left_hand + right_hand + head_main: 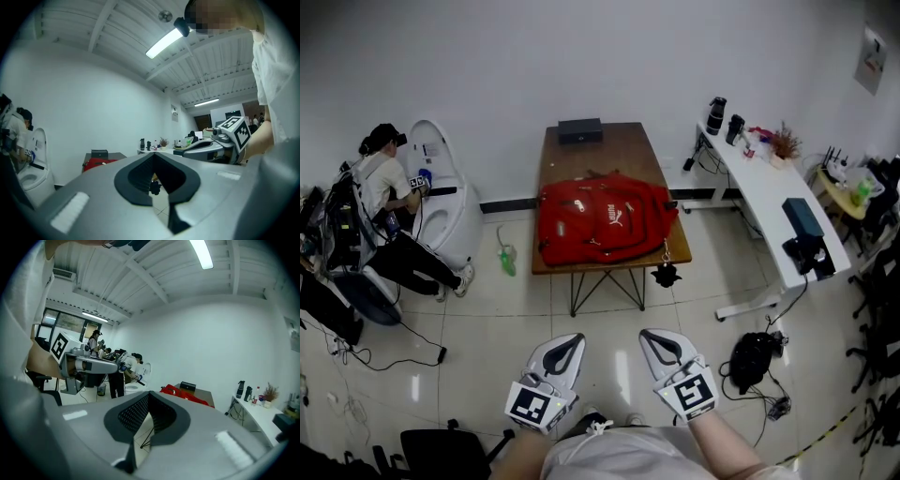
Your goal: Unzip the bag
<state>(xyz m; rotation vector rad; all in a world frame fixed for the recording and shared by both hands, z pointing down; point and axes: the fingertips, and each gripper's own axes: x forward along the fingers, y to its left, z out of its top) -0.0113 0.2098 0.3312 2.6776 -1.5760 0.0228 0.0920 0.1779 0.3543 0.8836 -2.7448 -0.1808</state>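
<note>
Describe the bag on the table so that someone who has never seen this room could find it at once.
Find the brown wooden table against the white wall, in the middle of the room. The backpack lies flat across its near half. It is bright red with white print, unlike the small black box at the table's far edge.

One red bag (605, 220), one wooden table (609, 152), two hand-held grippers (571, 341) (652, 337).

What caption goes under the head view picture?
Left gripper and right gripper, both shut, face the red backpack on the table.
</note>
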